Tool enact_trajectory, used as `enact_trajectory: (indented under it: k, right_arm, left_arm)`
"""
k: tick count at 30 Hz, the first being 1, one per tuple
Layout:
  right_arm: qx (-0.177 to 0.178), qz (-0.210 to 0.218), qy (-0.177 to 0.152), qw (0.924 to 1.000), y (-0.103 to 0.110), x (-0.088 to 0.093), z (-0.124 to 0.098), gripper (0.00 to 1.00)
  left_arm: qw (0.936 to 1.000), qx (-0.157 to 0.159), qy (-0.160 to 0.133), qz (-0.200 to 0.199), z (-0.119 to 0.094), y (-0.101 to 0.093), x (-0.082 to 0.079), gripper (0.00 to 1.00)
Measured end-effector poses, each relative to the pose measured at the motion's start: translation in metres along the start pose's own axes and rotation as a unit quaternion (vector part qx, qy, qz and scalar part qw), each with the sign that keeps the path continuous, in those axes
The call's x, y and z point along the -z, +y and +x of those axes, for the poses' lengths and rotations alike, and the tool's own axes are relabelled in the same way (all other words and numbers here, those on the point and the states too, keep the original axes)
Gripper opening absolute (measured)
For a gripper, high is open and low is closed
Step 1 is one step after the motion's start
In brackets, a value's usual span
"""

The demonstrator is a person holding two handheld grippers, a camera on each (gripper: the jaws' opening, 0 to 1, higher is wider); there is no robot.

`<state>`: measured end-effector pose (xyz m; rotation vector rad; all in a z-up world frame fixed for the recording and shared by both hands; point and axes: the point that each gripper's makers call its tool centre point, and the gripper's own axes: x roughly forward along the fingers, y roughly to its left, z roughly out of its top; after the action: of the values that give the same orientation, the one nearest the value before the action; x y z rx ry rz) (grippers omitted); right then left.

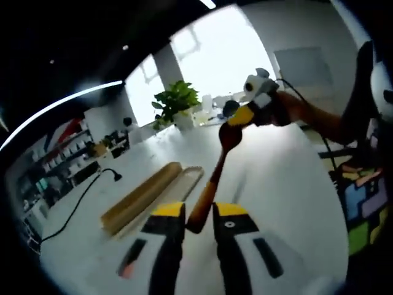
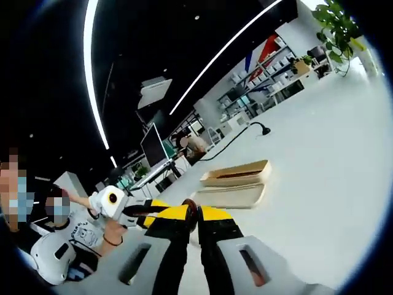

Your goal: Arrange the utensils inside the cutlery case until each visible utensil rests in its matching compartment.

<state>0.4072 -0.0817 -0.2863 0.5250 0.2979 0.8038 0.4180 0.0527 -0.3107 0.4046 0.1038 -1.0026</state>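
Observation:
A wooden spoon [image 1: 212, 178] hangs over the white table [image 1: 282, 184], held at both ends. My left gripper [image 1: 199, 216] is shut on its handle end. My right gripper [image 1: 244, 115] comes in from the upper right and is shut on the bowl end. In the right gripper view my own jaws [image 2: 193, 216] pinch a dark brown tip of the spoon [image 2: 192, 210], and the left gripper [image 2: 138, 214] sits just left of them. The wooden cutlery case [image 1: 138, 200] lies open on the table, its shallow half [image 1: 184, 181] beside it. Both case halves [image 2: 236, 174] [image 2: 228, 196] lie side by side.
A black cable [image 1: 73, 209] snakes across the table's left side; the cable [image 2: 236, 138] ends in a plug beyond the case. A potted plant [image 1: 175, 101] stands at the far end. A person's arm [image 1: 319, 120] holds the right gripper. Shelves and desks line the room's edge.

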Motion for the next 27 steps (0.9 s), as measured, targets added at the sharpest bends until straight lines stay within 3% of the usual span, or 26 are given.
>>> enact_trajectory:
  k: [5,11,18,20,22,27]
  right_arm:
    - [0.011,-0.03,-0.03,0.999,0.003,-0.019,0.009,0.02]
    - [0.018,-0.035,-0.066,0.997,0.003,-0.038,0.021,0.02]
    - [0.018,-0.043,-0.1,0.9939,0.004,-0.064,0.04,0.02]
    - [0.017,-0.04,-0.105,0.9935,0.0,-0.07,0.047,0.02]
    - [0.02,-0.034,-0.104,0.9937,-0.011,-0.09,0.062,0.02]
    - [0.031,-0.022,-0.102,0.994,-0.022,-0.1,0.083,0.03]
  left_arm:
    - [0.9998,-0.021,-0.004,-0.004,0.002,0.024,-0.012,0.2]
    - [0.9977,-0.067,0.004,0.005,0.003,0.056,-0.029,0.22]
    - [0.9954,-0.096,0.0,0.006,0.006,0.091,-0.047,0.23]
    - [0.9948,-0.101,-0.004,0.002,0.009,0.1,-0.049,0.23]
    - [0.9938,-0.111,-0.002,-0.009,0.013,0.11,-0.047,0.23]
    - [0.9893,-0.138,0.006,-0.048,0.019,0.136,-0.04,0.24]
